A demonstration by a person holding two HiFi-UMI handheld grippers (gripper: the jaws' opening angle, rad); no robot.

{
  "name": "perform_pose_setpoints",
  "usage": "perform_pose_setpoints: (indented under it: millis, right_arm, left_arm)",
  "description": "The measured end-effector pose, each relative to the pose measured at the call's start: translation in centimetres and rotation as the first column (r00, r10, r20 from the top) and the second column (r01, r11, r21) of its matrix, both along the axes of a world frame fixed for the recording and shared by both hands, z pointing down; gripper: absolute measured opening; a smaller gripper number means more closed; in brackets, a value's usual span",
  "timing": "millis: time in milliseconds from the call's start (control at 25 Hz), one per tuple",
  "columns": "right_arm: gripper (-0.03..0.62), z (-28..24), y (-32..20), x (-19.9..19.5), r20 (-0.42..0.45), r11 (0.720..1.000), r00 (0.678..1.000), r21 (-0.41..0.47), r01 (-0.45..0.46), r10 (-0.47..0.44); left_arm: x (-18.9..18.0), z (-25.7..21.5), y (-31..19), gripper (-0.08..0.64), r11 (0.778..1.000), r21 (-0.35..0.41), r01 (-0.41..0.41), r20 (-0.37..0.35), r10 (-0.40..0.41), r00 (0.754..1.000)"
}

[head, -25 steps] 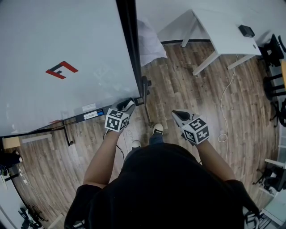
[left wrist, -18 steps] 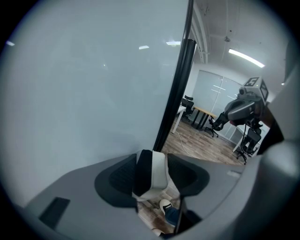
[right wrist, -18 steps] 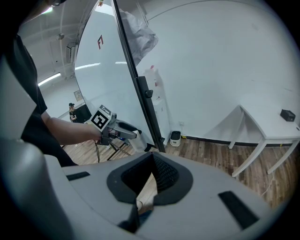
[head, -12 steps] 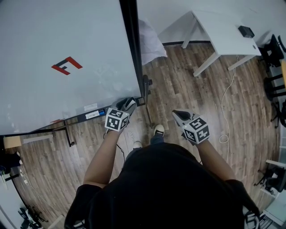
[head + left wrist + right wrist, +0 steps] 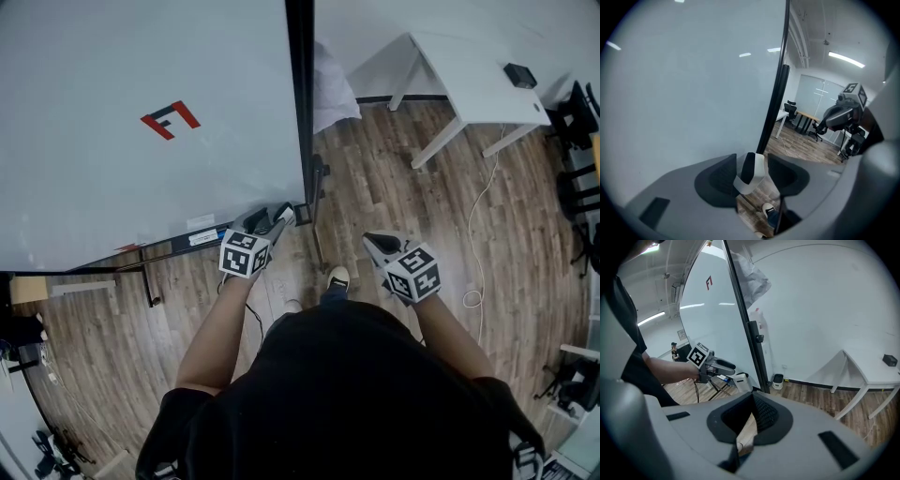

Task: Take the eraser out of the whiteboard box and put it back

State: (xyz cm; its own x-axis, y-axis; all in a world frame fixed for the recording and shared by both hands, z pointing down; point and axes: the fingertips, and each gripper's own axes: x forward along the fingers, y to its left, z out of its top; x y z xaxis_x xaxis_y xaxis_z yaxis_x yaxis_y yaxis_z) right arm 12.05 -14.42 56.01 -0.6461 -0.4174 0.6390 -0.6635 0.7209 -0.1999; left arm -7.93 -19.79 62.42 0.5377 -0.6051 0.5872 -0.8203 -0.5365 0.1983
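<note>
Left gripper (image 5: 274, 221): jaws have just been opening and now stand wide. The eraser (image 5: 752, 169) is between them, tilted, white wrap with a black face. A gap shows between it and the right-hand pad (image 5: 785, 177), so it isn't clamped — looks let go, not held. In the head view a pale end now shows at the left tips; there was none a second ago. That view has also swung a bit, so I wouldn't read much into the gripper's place.

Where it is: at the lower right corner of the whiteboard (image 5: 141, 103), by the right end of the whiteboard box (image 5: 167, 248), the dark ledge along the board's bottom edge.

My read: this is the release of the put-back step, task nearly done. If the eraser isn't seated, it could tip off the end onto the floor (image 5: 394, 169).

Right gripper (image 5: 373, 240): jaws together, nothing in them, well apart from the board.

Can't make out: the eraser's lower end and what it rests on — the left gripper's own body cuts it off, and only floorboards and a shoe (image 5: 767, 209) show beneath. The inside of the box shows in no view. In the right gripper view the eraser is small, just beyond the left tips. Whether they touch, can't tell.
</note>
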Motion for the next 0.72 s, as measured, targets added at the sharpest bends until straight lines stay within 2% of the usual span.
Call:
perform_pose_setpoints:
  millis: [360,720]
  right_arm:
    - [-0.005,-0.4,1.5,-1.8,0.008,1.0,1.0,0.008,0.027,-0.027]
    - [-0.005,-0.8,2.9,-2.9,0.003,0.999,0.999,0.018,0.037,-0.037]
  left_arm:
    - [-1.9,-1.5,2.3,0.206,1.0,0.024,0.014,-0.026,-0.013,1.0]
    - [-3.3,-2.0,4.9,0.204,1.0,0.021,-0.003,-0.018,0.003,1.0]
